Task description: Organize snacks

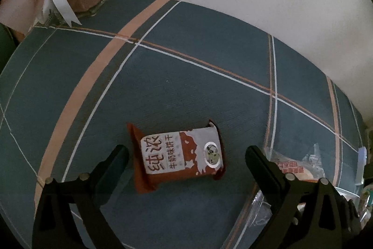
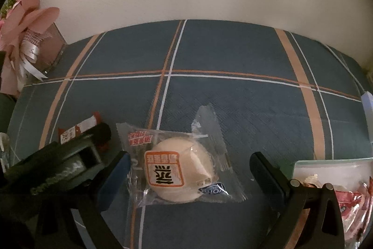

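Two snacks lie on the cloth point(image 2: 233, 109): a biscuit pack point(image 1: 178, 155) between the left gripper's point(image 1: 186, 155) spread fingers, a wrapped bun point(image 2: 179, 172) between the right gripper's point(image 2: 190, 165) spread fingers. Neither is gripped. Right of the bun, a tray point(image 2: 326, 163) holds red-wrapped snacks point(image 2: 354, 204).

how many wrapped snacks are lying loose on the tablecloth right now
2. The brown biscuit pack lies between the open left gripper fingers; the round pastry in clear wrap between the right gripper fingers. More sit in the tray.
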`<state>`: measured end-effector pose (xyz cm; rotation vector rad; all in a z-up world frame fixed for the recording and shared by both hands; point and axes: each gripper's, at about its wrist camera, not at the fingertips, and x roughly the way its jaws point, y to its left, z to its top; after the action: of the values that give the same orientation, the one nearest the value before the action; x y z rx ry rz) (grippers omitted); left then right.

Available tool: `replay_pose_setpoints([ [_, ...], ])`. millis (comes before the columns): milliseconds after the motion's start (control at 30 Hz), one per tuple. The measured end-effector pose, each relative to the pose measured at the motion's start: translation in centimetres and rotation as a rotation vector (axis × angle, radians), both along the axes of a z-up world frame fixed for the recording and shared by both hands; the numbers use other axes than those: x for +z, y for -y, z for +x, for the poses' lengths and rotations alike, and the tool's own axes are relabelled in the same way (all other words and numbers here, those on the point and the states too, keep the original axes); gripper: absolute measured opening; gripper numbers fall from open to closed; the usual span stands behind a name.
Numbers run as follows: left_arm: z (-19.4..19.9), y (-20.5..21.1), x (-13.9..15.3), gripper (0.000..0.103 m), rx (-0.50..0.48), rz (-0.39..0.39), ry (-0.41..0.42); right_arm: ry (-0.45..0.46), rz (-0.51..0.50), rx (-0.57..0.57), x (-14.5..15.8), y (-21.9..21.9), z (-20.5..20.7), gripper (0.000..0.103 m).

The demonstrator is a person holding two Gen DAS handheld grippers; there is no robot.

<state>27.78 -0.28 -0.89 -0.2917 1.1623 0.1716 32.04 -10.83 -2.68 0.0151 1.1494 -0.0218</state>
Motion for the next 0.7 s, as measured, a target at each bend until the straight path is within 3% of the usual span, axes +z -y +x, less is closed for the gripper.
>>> replay_pose_setpoints([
  [100,0.1,-0.2,-0.4,0.073,0.020,0.017,-0.008,0.004,0.001,0.015,-0.2,-0.3,0.0,0.094],
  [200,-0.2,-0.4,-0.4,0.065,0.025,-0.007,0.010,0.007,0.005,0.022,-0.2,-0.7,-0.2,0.086],
  [333,-0.6,-0.2,-0.3,0.063,0.032,0.000,0.023,0.023,0.021,0.036,0.2,-0.9,-0.4,0.070],
  [700,-1.6,-0.5,0.5,0.062,0.060,-0.036,0.035,0.022,0.045,0.028,1.3,-0.3,-1.0,0.065],
])
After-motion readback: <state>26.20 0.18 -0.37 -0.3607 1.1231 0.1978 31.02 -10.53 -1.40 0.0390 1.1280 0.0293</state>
